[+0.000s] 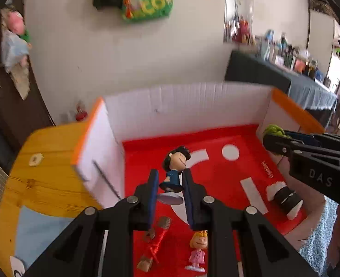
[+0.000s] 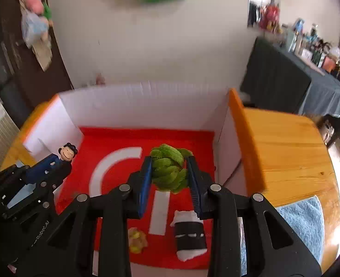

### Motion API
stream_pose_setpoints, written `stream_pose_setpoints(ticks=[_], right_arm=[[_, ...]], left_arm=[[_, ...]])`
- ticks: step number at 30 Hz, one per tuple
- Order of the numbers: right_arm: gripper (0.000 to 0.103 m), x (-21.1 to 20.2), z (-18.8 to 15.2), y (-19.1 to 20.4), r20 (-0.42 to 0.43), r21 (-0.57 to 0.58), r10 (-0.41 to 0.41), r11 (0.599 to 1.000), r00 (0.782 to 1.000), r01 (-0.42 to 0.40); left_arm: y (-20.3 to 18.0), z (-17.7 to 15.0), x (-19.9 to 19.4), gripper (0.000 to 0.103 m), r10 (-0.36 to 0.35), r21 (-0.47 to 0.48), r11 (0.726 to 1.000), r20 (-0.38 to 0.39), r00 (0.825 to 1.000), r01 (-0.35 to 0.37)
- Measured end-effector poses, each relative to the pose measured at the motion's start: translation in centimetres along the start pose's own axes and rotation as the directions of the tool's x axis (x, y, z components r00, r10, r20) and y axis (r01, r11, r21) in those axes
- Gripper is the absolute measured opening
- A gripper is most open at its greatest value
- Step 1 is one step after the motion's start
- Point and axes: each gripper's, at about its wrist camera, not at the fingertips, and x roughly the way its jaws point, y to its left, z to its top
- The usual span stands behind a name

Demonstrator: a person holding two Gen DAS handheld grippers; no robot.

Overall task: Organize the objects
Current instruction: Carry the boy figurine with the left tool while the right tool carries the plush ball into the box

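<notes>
Left gripper [image 1: 170, 184] fingers clamp a rigid, light figurine [image 1: 173, 173] at its torso above the red tray [image 1: 216, 175]; right gripper [image 2: 170, 177] fingers squeeze a soft green knot ball [image 2: 168, 169], compressible, best held across its middle

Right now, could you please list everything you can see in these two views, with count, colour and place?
Dark-haired figurine: one, blue dress, held above the red floor.
Knotted ball: one, green, held above the floor.
Blonde figurine: one, pink dress, standing near the front edge.
Sushi roll toy: one, black and white, lying front right.
Red string with brown blocks: one, front left.
Box: one, white walls, orange rims, red floor.
Table: one, wooden, under the box.
Towel: one, light blue, on the table.
Left gripper: jaws shut on the dark-haired figurine.
Right gripper: jaws shut on the knotted ball.
</notes>
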Motion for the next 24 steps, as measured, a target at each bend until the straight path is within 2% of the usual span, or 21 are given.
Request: stream_pose_setpoints(ticks=[4,12,18,24], right_arm=[[0.028,2.7,0.5,-0.5,-0.12,0.006,0.031,1.0,0.992,-0.03],[0.029,5.5,0.0,-0.3,-0.27,-0.062,0.004,0.998,0.963,-0.022],[0.029,5.7,-0.7,-0.6,-0.292,-0.073,-0.001,0.997,0.956,-0.021],[0.03,5.3,-1.4,-1.2,-0.306,-0.073,0.01,0.997,0.952,-0.034]], left_arm=[[0.2,0.6,2.9,0.022,-0.032,-0.003,0.999,-0.117,0.993,0.032],[-0.3,0.6,5.6,0.021,-0.026,0.046,0.998,-0.233,0.972,0.038],[-0.1,-0.2,6.6,0.021,-0.044,0.039,0.998,-0.287,0.957,0.058],[0.2,-0.1,6.7,0.021,-0.065,0.023,0.997,-0.303,0.951,0.075]])
